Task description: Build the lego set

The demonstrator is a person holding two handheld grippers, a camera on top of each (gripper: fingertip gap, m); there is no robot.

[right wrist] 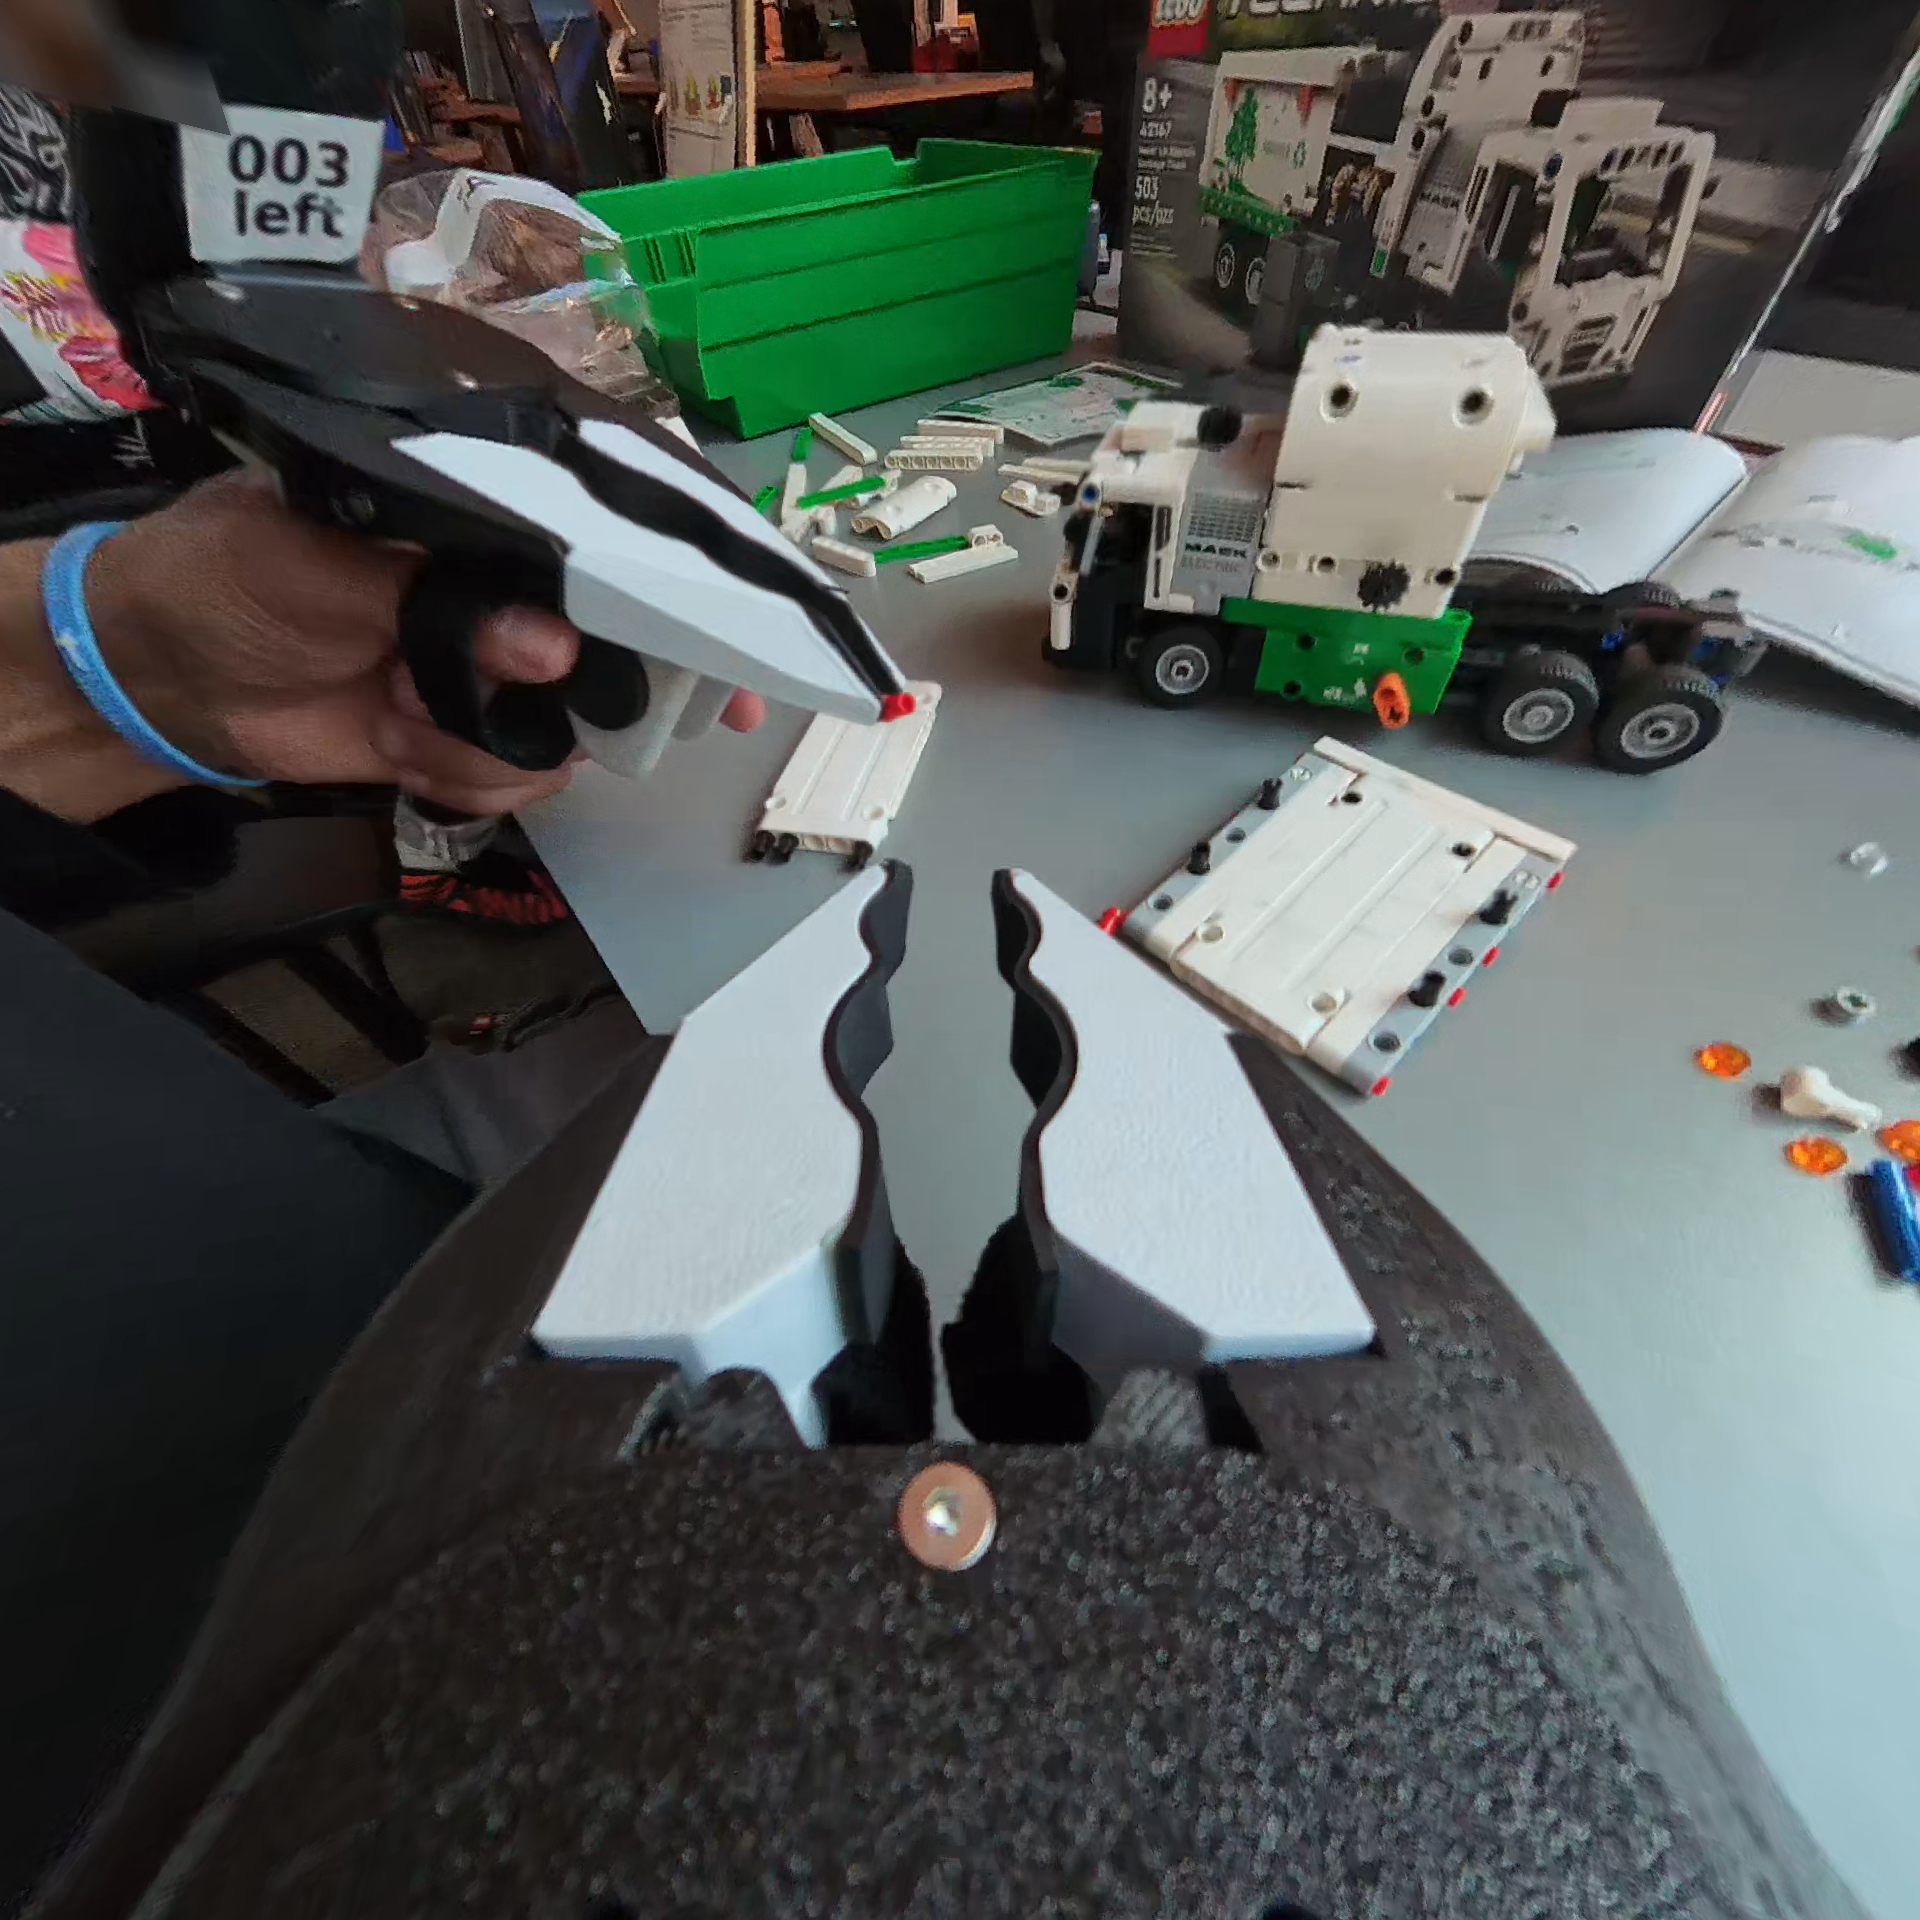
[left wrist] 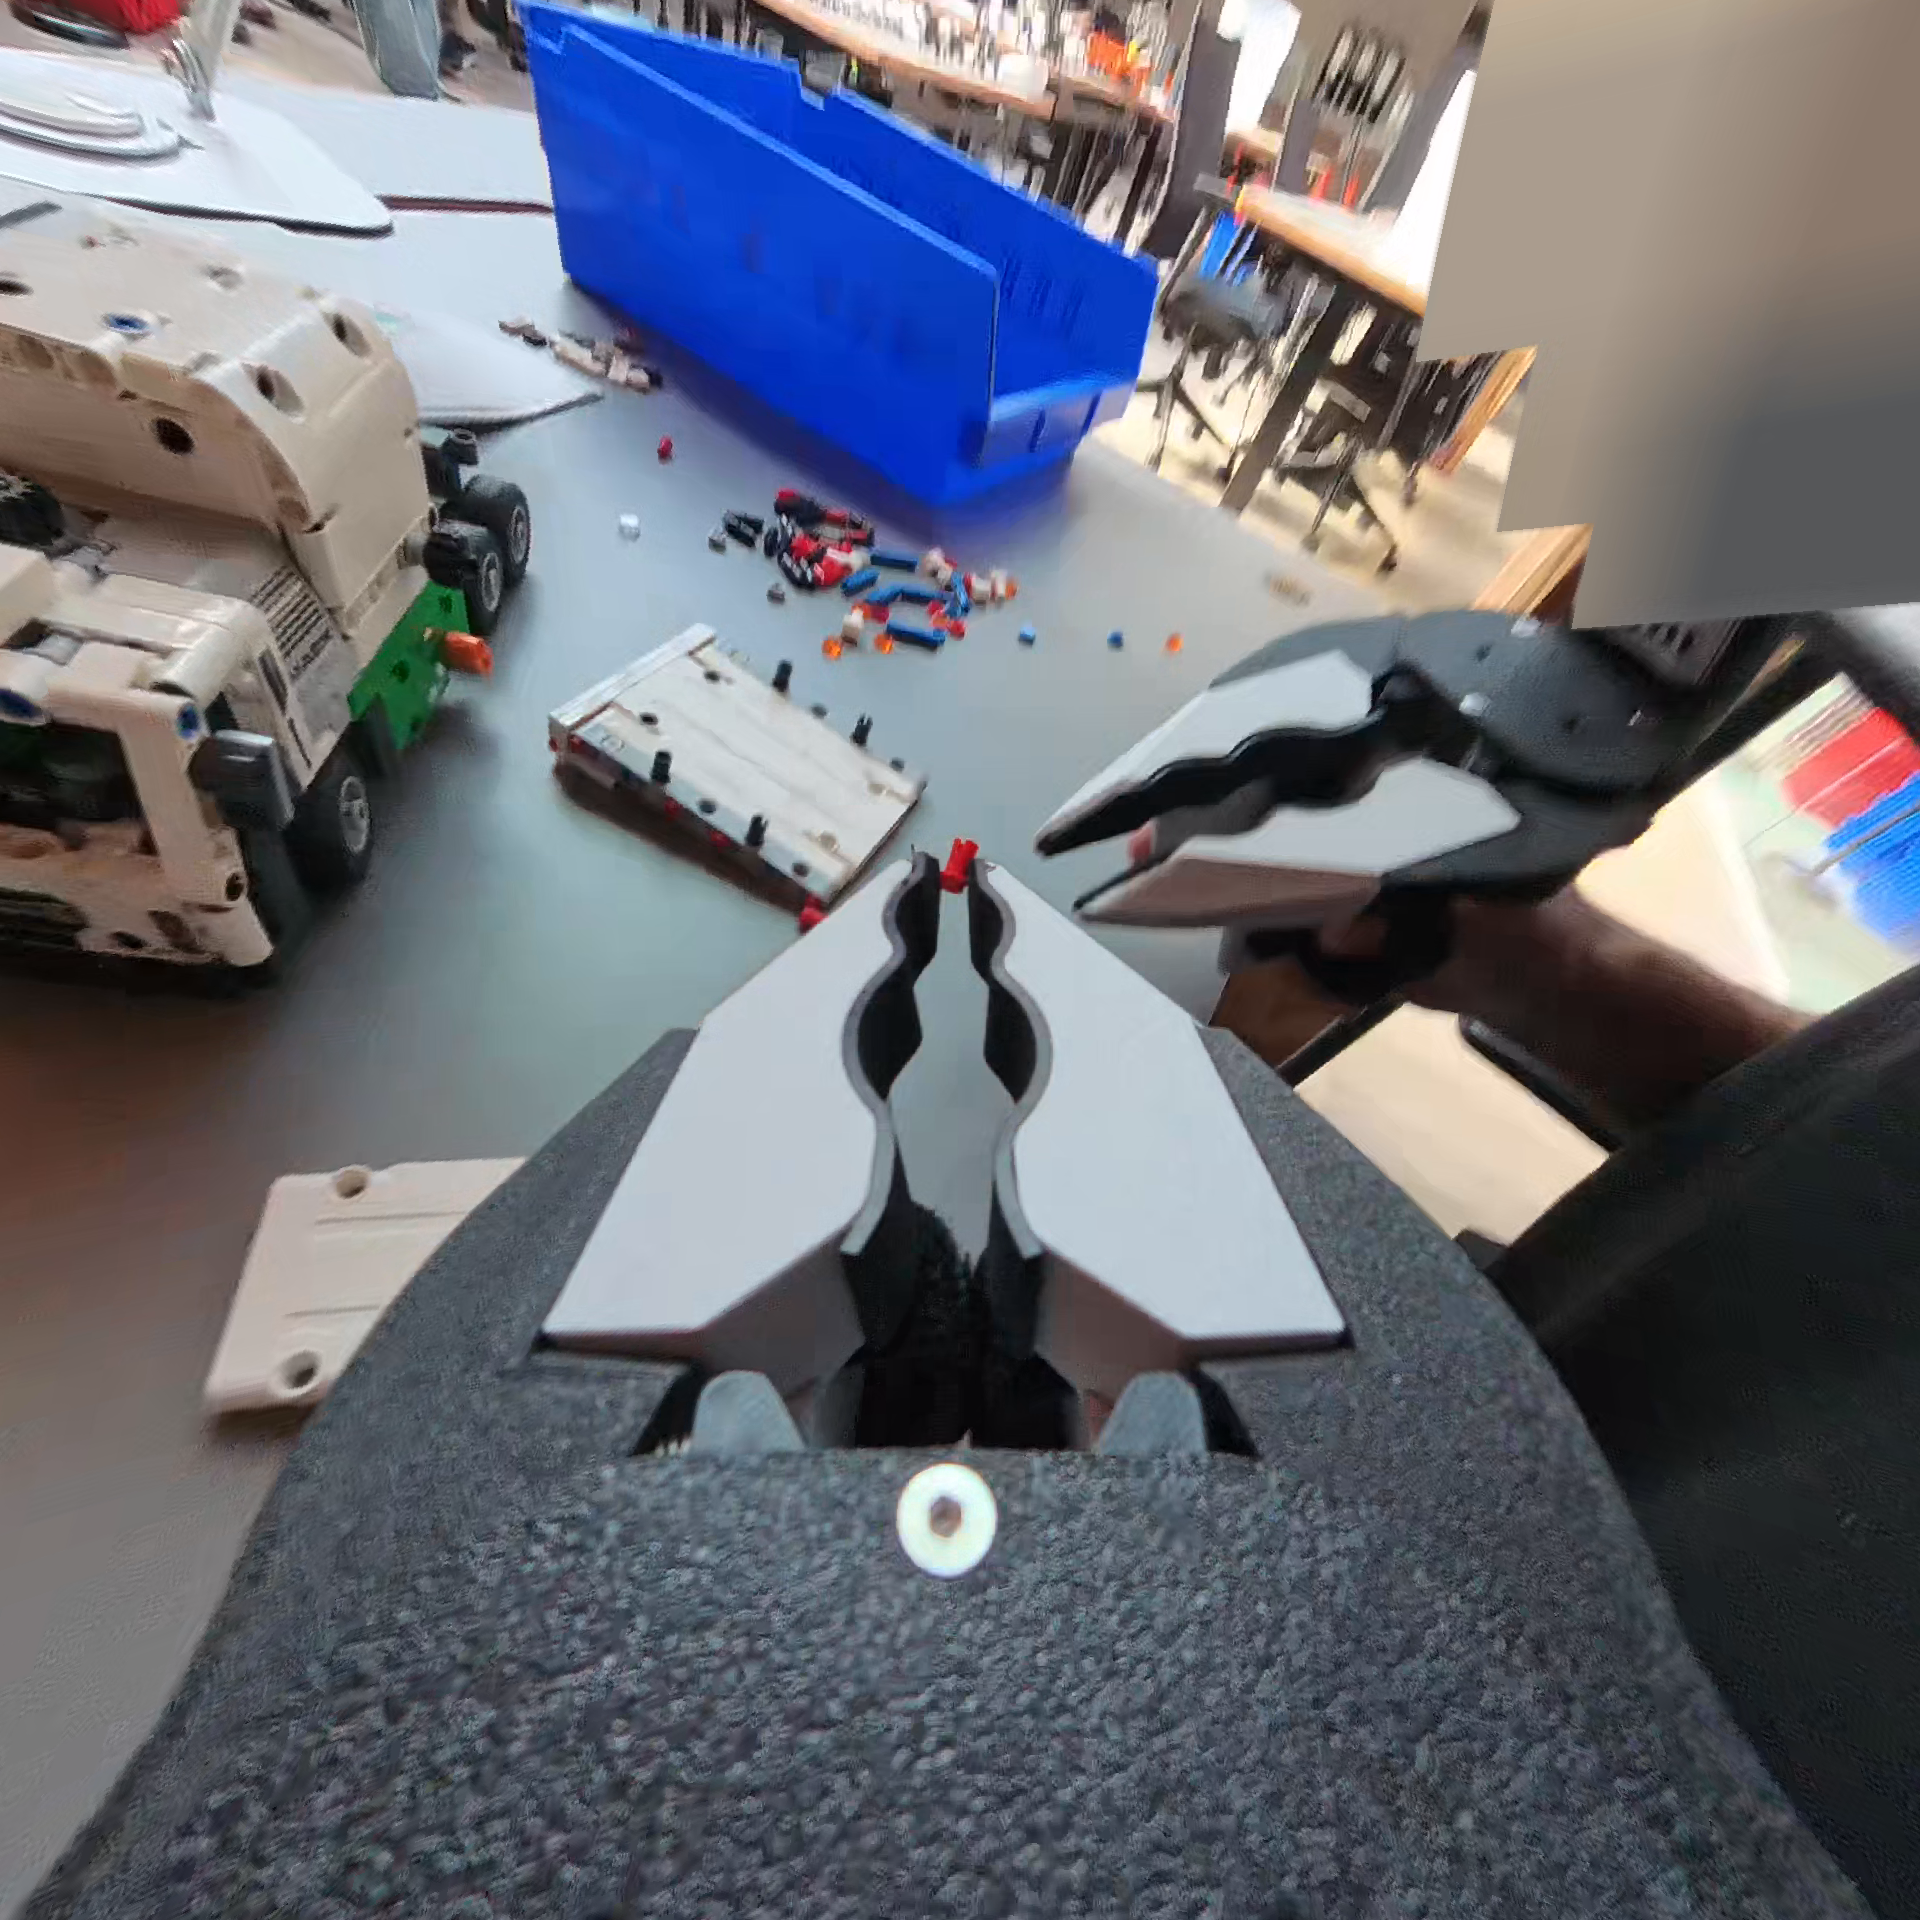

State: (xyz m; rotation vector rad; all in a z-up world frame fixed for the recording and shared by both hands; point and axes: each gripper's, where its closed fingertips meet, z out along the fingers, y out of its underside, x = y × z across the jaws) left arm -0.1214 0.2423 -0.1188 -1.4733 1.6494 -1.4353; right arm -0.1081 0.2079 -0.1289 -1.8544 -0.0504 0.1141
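Left wrist view: left gripper [left wrist: 956, 878] pinches a small red pin [left wrist: 957, 864] at its tips, above the white panel assembly [left wrist: 732, 764] on the table. Right wrist view: right gripper [right wrist: 951, 883] narrowly open, empty, w/ toy truck [right wrist: 1351, 561] beyond.

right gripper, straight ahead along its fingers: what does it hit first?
Probably bare grey tabletop. The open right gripper points between the small white panel and the larger studded panel; depth is unclear.
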